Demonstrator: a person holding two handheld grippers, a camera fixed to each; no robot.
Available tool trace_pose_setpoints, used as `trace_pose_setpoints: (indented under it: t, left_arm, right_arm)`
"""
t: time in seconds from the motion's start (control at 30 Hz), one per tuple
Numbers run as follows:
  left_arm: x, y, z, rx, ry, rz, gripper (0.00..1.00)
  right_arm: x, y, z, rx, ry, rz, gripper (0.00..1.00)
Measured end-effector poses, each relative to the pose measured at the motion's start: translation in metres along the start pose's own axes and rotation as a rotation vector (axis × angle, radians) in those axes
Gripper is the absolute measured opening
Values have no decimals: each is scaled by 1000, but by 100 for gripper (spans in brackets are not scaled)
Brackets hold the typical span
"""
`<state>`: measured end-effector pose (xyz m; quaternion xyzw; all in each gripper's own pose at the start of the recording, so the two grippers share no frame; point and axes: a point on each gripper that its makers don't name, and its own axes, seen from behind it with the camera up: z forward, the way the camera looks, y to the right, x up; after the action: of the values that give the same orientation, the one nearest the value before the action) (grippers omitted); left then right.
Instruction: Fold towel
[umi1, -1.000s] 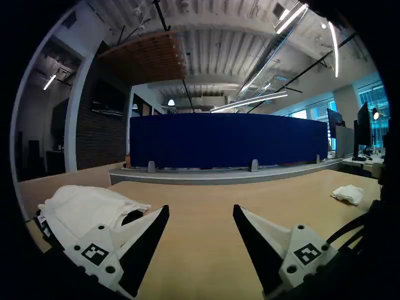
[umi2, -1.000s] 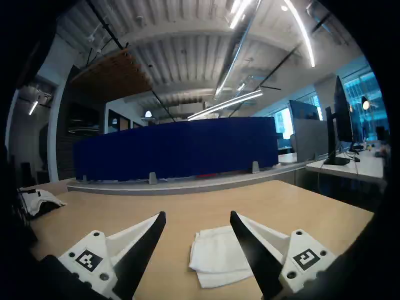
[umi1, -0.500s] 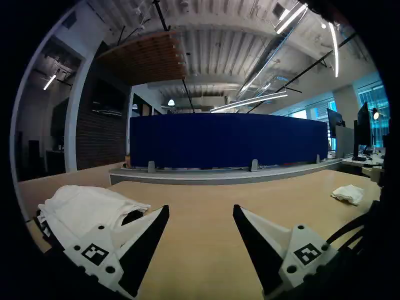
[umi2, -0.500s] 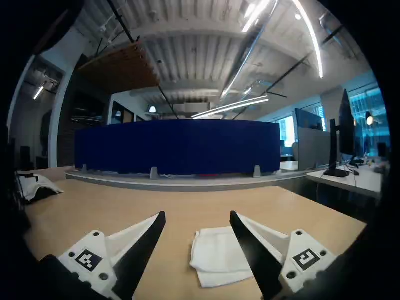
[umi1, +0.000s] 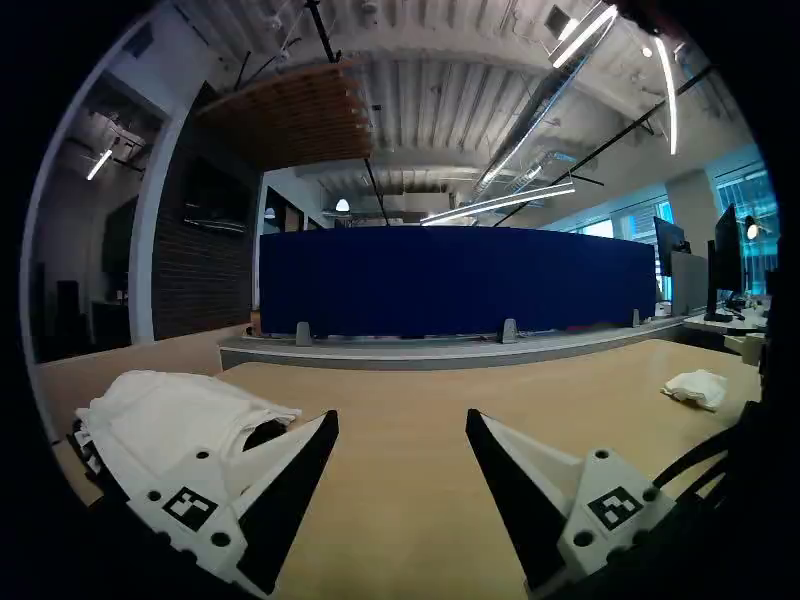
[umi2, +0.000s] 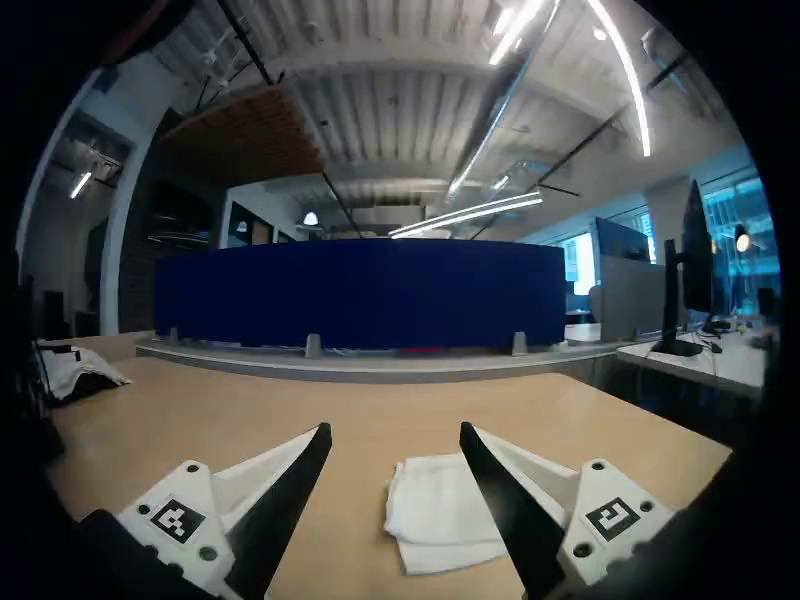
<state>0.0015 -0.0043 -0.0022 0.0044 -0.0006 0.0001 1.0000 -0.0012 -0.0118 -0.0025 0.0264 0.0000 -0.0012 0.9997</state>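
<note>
Both tongs hang released, jaws spread wide and holding nothing. The right tongs (umi2: 395, 425) hover low over the surface (umi2: 250, 420), with a small white towel (umi2: 430, 510) lying folded flat just ahead, partly under the right-hand finger. The left tongs (umi1: 400, 413) point across bare wood. A heap (umi1: 170, 415) of white cloth sits near their left finger, well apart from the folded towel.

The likely trouble is in the pinch. If the right tongs close on the top layer alone, a lift would probably peel the fold open and undo the work. At the heap, a deep bite could drag up several cloths at once, or pull the rest toward the edge.

A dark shape (umi1: 265, 437) shows under the heap. I cannot tell whether it is a bin, a tray or only shadow.
</note>
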Motion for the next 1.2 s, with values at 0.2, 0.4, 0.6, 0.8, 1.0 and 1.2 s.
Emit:
trace_pose_setpoints:
  t: [0.2, 0.4, 0.6, 0.8, 1.0, 1.2]
  left_arm:
    - [0, 0, 0, 0, 0, 0, 95]
    - [-1, -1, 0, 0, 0, 0, 95]
    - [-1, -1, 0, 0, 0, 0, 95]
    - [-1, 0, 0, 0, 0, 0, 95]
    - [0, 0, 1, 0, 0, 0, 95]
    - [0, 0, 1, 0, 0, 0, 95]
  right_arm:
    - [0, -5, -2, 35, -1, 2, 100]
    - [0, -5, -1, 33, -1, 2, 100]
    - [0, 1, 0, 5, -1, 1, 100]
    - [0, 2, 1, 4, -1, 1, 100]
    - [0, 2, 2, 3, -1, 1, 100]
    - [-1, 2, 3, 3, -1, 1, 100]
